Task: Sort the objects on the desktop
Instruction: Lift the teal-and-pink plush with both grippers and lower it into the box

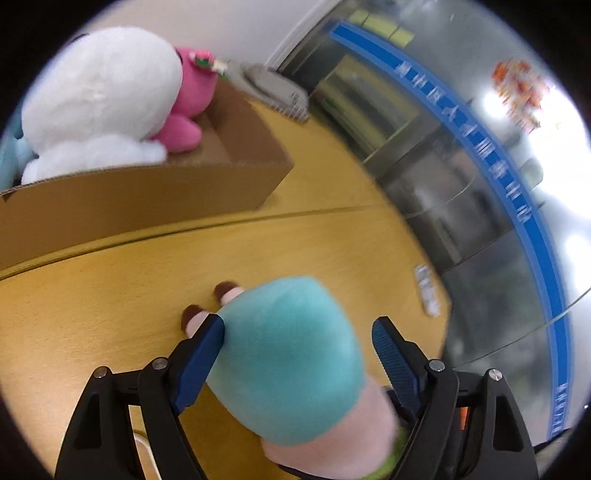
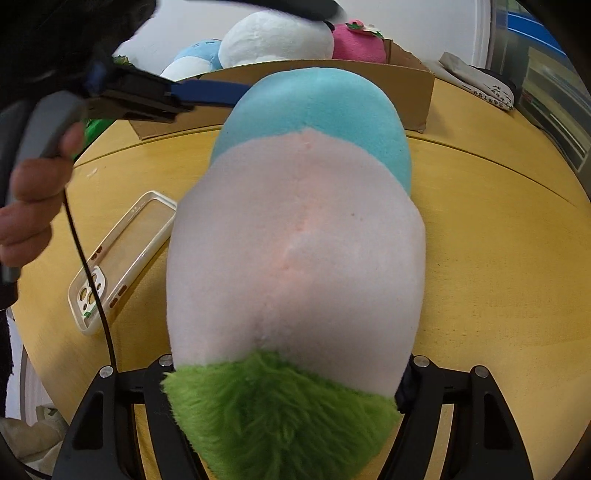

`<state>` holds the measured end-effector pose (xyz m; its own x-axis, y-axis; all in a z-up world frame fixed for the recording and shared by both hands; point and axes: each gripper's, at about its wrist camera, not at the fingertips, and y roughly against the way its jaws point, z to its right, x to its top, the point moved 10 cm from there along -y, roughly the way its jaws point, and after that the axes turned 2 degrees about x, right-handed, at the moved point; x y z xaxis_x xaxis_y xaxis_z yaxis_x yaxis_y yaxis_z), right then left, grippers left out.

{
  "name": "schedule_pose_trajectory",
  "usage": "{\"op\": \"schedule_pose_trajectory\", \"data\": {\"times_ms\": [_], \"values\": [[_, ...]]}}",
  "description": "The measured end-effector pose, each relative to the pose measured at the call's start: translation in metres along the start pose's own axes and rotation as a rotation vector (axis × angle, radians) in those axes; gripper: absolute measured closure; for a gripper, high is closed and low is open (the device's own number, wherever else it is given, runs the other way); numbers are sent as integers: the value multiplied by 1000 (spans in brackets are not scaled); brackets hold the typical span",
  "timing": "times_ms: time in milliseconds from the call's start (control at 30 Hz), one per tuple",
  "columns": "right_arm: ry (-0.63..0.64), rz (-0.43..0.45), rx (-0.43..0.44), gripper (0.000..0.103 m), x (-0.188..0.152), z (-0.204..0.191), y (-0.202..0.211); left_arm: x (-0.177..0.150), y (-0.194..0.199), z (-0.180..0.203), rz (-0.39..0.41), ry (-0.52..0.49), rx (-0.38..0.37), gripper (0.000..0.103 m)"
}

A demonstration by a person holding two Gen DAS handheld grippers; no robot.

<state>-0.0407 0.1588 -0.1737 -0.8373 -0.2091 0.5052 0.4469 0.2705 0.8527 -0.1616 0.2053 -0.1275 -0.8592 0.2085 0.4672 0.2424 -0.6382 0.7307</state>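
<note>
Surface: yellow wooden round table (image 2: 480, 258).
Toy: teal, pink and green-tufted plush (image 2: 295, 240) lay between both grippers.
Left gripper (image 1: 299, 332): spread, one pad touching the toy.
Right gripper (image 2: 288, 387): clamped on the toy.
Box: brown cardboard carton (image 1: 147, 199) held other plush toys.

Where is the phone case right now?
In the right wrist view, the phone case lies flat on the wooden table, left of the plush toy and below the left gripper.

Round wooden table (image 2: 498, 258), white wall (image 1: 251, 29), glass partition (image 1: 461, 155)
</note>
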Motion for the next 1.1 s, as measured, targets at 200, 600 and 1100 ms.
{"op": "schedule_pose_trajectory", "data": {"times_ms": [200, 600, 1100], "values": [[-16, 10, 52, 11, -2, -1, 6, -6, -7, -15, -21, 75, -44, 20], [-72, 159, 106, 27, 15, 2, 54, -8, -7, -12, -20, 72, -35, 22], [118, 536, 73, 39, 130, 7, 134, 140, 112, 60, 242, -211, 25, 34]]}}
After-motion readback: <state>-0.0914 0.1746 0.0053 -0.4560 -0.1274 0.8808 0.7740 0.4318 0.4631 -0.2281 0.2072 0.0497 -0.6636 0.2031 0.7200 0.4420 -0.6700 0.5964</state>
